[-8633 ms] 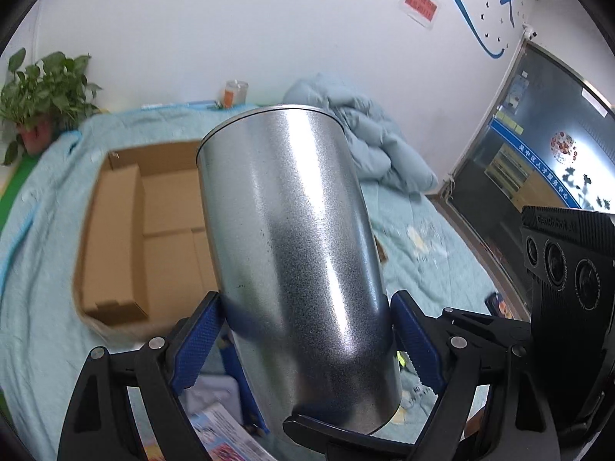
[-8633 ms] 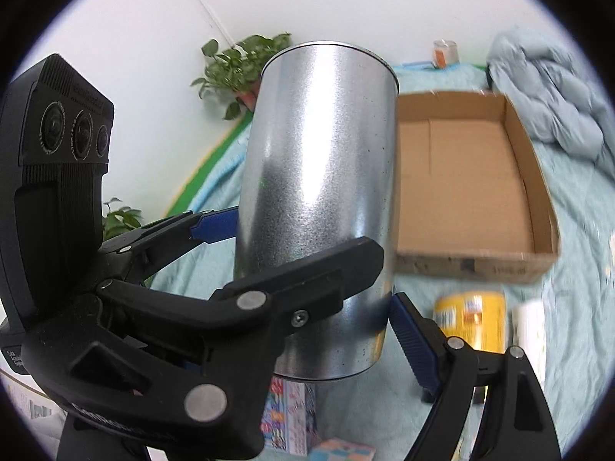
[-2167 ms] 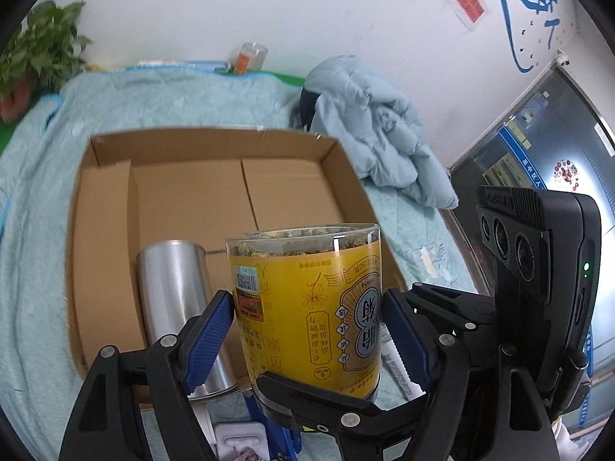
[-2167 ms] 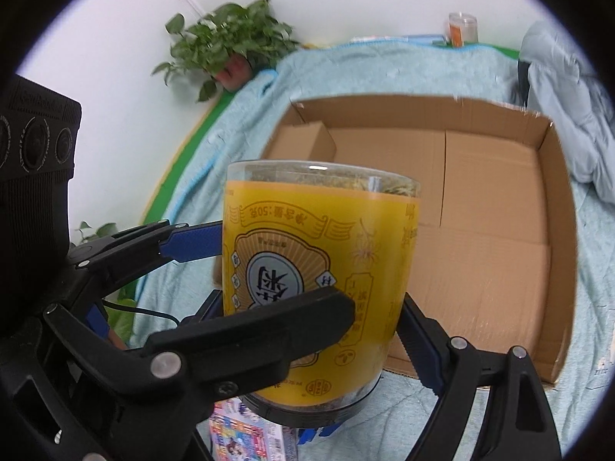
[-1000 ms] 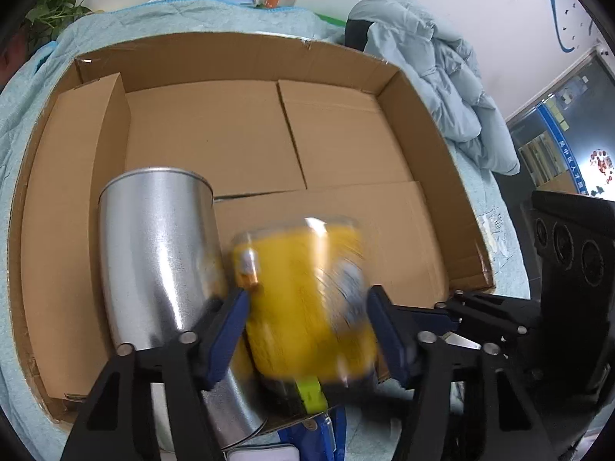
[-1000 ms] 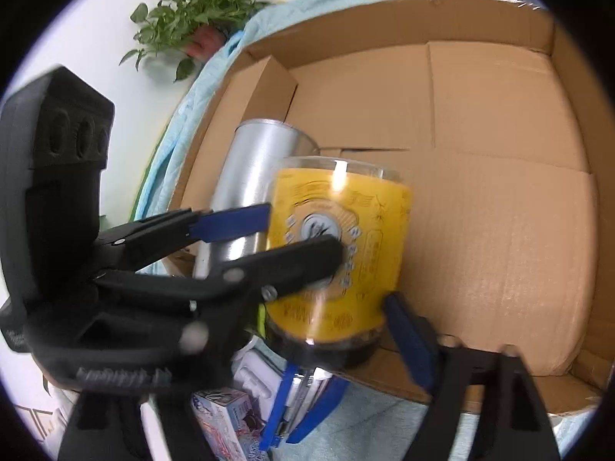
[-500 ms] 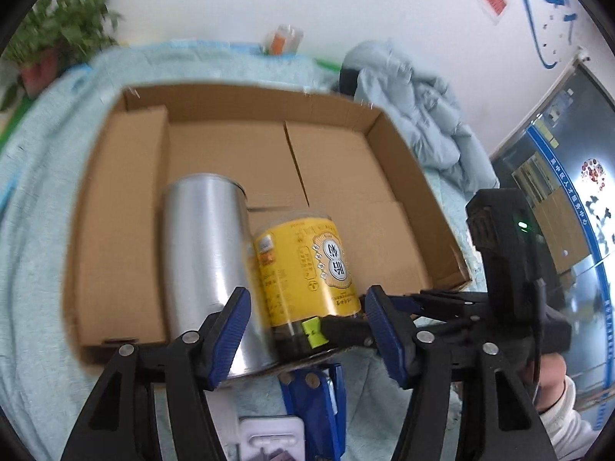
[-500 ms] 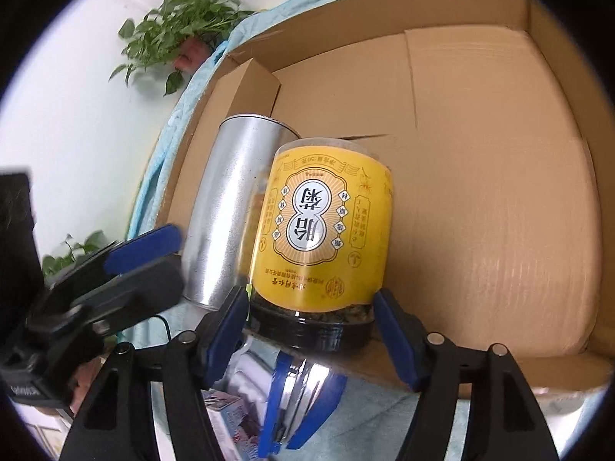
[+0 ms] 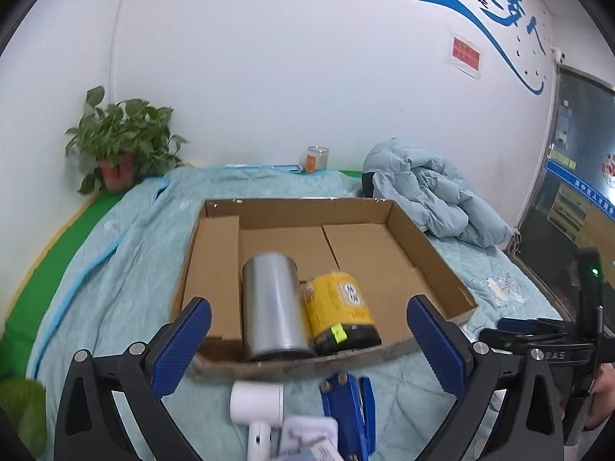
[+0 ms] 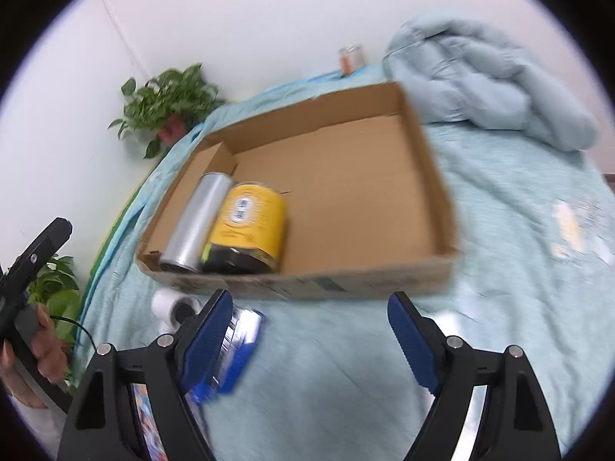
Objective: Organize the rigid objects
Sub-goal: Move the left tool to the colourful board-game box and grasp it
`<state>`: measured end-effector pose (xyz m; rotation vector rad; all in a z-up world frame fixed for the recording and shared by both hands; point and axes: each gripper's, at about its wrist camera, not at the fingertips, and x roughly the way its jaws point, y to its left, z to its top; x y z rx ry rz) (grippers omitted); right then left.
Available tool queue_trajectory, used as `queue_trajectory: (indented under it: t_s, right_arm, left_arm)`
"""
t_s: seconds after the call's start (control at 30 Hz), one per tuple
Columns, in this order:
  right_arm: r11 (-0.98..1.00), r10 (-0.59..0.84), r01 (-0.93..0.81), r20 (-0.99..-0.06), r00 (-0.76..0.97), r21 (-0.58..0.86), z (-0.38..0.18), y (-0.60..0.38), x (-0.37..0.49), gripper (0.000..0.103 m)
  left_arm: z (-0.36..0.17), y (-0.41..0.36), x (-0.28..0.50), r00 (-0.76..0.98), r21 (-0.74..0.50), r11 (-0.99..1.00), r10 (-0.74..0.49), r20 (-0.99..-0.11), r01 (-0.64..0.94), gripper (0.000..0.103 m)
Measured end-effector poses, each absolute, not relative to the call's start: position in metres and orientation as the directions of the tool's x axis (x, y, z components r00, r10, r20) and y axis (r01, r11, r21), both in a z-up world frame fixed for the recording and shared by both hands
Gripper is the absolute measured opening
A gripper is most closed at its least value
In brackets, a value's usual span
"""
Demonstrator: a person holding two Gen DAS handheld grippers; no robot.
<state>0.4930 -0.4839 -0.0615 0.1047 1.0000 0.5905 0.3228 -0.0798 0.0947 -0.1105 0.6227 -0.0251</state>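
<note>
Left gripper (image 9: pixel 307 330) stands wide and its jaws are opening with nothing between them; right gripper (image 10: pixel 307 330) likewise empty, jaws opening. Both hang short of the cardboard box (image 9: pixel 430 253) on the quilted blue bedcover (image 9: pixel 115 261). Inside, at the near left corner, the silver canister (image 9: pixel 275 307) and the yellow jar (image 9: pixel 338 309) lie on their sides, touching. Risk, in my judgement: both are smooth round cylinders on a flat corrugated floor over soft bedding, so a nudge to the shallow near wall could set them rolling. Outside, just beside that wall, remain a white cylindrical appliance (image 9: pixel 255 403) and a blue pack (image 9: pixel 348 411); glossy surfaces may slip between ribbed blue pads (image 9: pixel 180 345).
</note>
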Motion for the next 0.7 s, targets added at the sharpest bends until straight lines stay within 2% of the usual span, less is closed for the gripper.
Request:
queue_trajectory:
  t_s: [0.17,0.33,0.57,0.7]
  right_arm:
    - [0.855,0.497,-0.407,-0.731,0.468,0.321,-0.066,-0.543,0.460,0.083]
    - [0.838,0.506,-0.447,-0.752,0.423,0.312,-0.078,-0.554,0.434,0.083]
    - [0.658,0.646,-0.649,-0.729,0.226,0.382,-0.072,-0.465,0.392,0.083]
    - [0.619,0.606,-0.690,-0.787,0.115,0.376,-0.095,-0.410,0.377,0.083]
  left_arm:
    - [0.087,-0.061,0.277,0.752,-0.141,0.987,-0.036,-0.658,-0.077,0.102]
    - [0.072,-0.033,0.231,0.703,-0.205,0.969,-0.050,-0.710,-0.138,0.102]
    - [0.013,-0.018,0.197,0.545,-0.333,0.930,-0.198,-0.814,-0.159,0.102]
    - [-0.028,-0.023,0.197,0.480,-0.404,0.902,-0.288,-0.829,-0.156,0.102]
